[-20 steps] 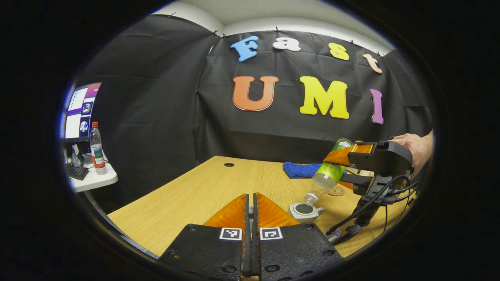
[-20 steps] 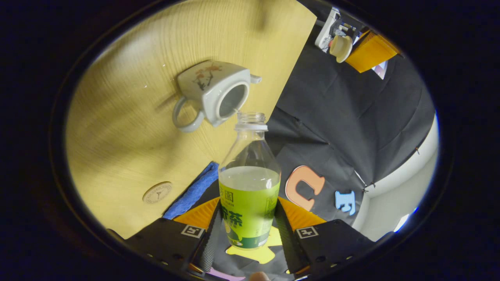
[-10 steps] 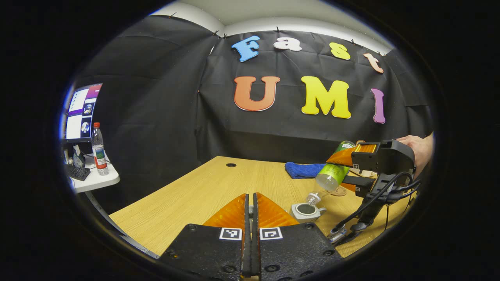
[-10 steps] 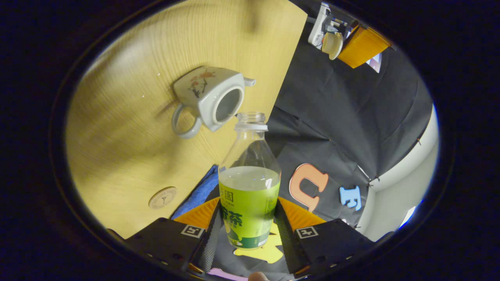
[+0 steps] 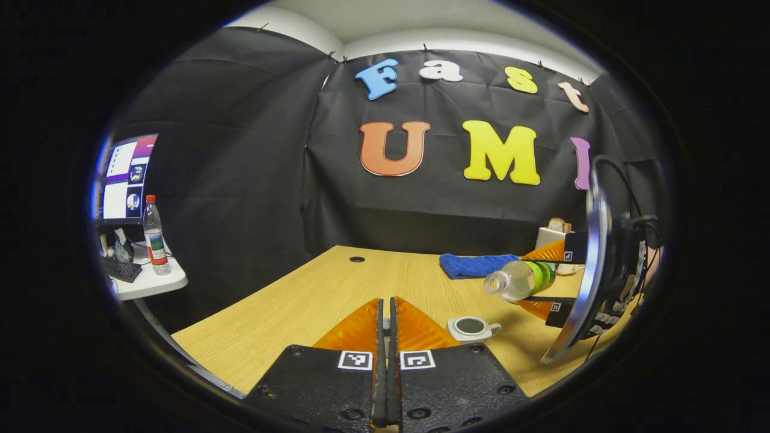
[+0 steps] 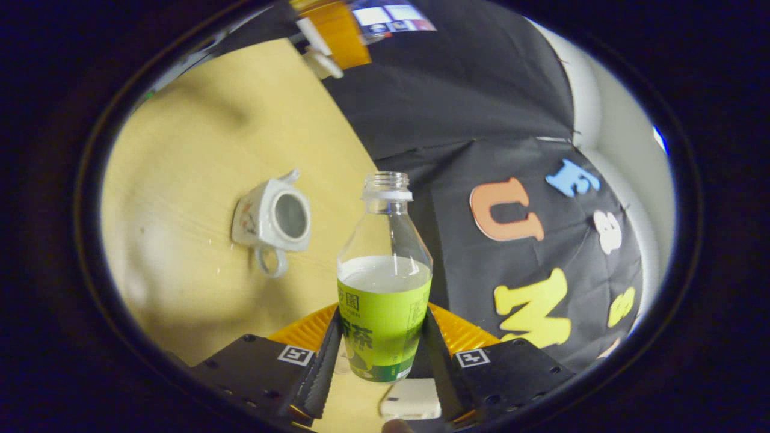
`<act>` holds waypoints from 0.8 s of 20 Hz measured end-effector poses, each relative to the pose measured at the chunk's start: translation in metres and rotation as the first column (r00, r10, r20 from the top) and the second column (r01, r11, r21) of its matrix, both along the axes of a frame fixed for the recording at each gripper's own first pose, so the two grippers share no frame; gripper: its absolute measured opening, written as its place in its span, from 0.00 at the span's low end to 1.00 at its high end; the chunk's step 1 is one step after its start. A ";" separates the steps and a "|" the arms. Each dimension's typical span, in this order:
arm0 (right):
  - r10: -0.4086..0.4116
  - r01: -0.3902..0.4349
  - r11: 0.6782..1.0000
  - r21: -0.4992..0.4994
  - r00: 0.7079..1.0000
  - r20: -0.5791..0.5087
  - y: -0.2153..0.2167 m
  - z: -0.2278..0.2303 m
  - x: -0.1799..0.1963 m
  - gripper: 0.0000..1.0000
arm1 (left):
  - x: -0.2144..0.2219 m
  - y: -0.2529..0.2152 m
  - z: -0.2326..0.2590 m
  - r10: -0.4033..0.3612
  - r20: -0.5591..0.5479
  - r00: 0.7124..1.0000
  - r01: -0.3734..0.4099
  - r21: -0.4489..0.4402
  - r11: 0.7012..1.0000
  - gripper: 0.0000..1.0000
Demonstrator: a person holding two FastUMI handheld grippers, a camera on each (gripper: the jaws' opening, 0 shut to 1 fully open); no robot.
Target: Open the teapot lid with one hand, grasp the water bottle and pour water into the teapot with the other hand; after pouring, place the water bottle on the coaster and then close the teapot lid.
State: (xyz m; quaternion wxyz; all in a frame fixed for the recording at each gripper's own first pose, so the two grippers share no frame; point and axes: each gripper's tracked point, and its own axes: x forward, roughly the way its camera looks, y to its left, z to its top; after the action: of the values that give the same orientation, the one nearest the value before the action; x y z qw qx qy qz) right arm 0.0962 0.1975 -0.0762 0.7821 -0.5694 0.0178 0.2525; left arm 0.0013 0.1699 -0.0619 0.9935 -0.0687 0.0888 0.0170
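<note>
The white teapot (image 5: 472,328) stands open on the wooden table (image 5: 313,300), without its lid. In the right gripper view the teapot (image 6: 271,216) lies left of the bottle's mouth. My right gripper (image 6: 382,328) is shut on the green-labelled water bottle (image 6: 385,300), which is uncapped and partly full. Seen from the left gripper view, the bottle (image 5: 518,279) lies nearly level, above and to the right of the teapot, mouth pointing left, with my right gripper (image 5: 556,282) behind it. My left gripper (image 5: 385,313) is shut. The right gripper view shows the left gripper (image 6: 334,27) holding the cream teapot lid (image 6: 322,63).
A blue cloth (image 5: 472,264) lies at the back of the table, with a white box (image 5: 553,237) to its right. A side table on the left carries another bottle (image 5: 153,231), a keyboard and a monitor (image 5: 123,177).
The right gripper has tipped the bottle back up and drawn its mouth away from the teapot's opening, up and to the right. The left gripper has stayed put.
</note>
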 end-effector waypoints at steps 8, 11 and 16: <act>-0.158 0.250 0.679 0.691 0.968 -0.194 -0.051 0.066 0.038 0.71 | 0.001 -0.034 0.020 -0.069 0.043 0.997 0.069 0.000 0.998 0.03; -0.164 0.327 0.488 0.809 0.945 -0.283 -0.079 0.069 0.076 0.70 | 0.000 -0.037 0.024 -0.079 0.055 0.995 0.080 -0.015 0.997 0.03; -0.173 0.473 0.386 0.792 0.880 -0.442 -0.098 0.021 0.117 0.70 | -0.003 -0.029 0.025 -0.069 0.054 0.996 0.069 -0.008 0.998 0.02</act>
State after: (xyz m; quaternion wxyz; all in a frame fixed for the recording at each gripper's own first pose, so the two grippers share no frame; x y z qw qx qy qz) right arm 0.2131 0.0992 -0.0551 0.9832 -0.0218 0.1094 0.1446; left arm -0.0015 0.1405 -0.0369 0.9952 -0.0707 0.0646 -0.0197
